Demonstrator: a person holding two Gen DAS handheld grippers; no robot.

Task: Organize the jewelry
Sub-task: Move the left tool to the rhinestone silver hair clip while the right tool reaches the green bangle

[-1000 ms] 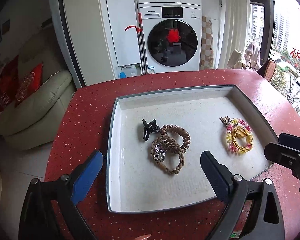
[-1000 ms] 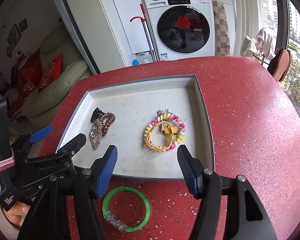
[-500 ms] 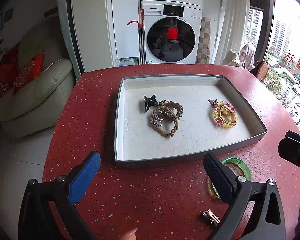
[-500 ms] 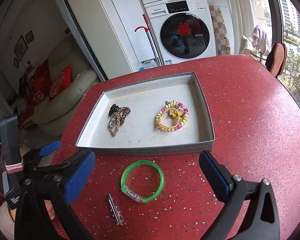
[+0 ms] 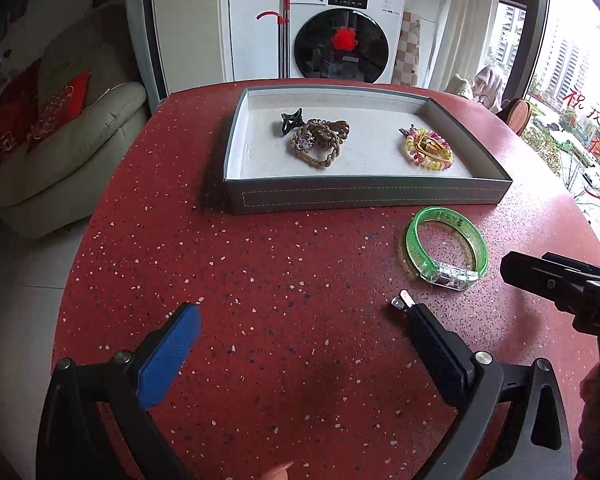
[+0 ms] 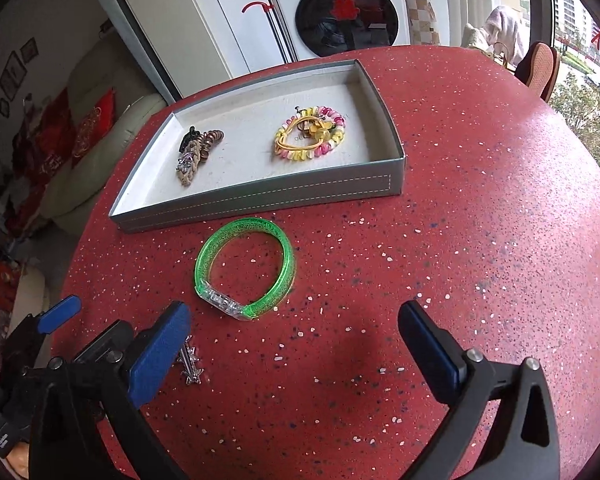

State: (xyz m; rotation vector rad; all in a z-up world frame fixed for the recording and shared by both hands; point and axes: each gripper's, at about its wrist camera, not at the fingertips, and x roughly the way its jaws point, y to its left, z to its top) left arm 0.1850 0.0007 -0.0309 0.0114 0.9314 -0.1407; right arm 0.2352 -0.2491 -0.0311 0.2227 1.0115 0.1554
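A grey tray (image 5: 360, 196) with a pale lining stands on the red table. It holds a black claw clip (image 5: 290, 120), brown braided bracelets (image 5: 320, 142) and a pink-and-yellow coil bracelet (image 5: 428, 150). In front of the tray a green bangle (image 6: 244, 268) lies flat on the table, and a small silver hair clip (image 6: 190, 364) lies nearer. My right gripper (image 6: 294, 316) is open, hanging just short of the bangle with nothing between its pads. My left gripper (image 5: 300, 316) is open and empty, and its right finger covers part of the silver clip (image 5: 402, 303).
The speckled red table (image 6: 480, 220) is round, and its edge drops away at left and right. Behind it are a washing machine (image 5: 340, 40), a cream sofa (image 5: 60, 152) at left and a window at right. A fingertip of the person shows at the bottom of the left wrist view.
Both grippers have drawn back from over the tray toward the near side of the table. The right jaws have widened. The green bangle and silver clip have come into view.
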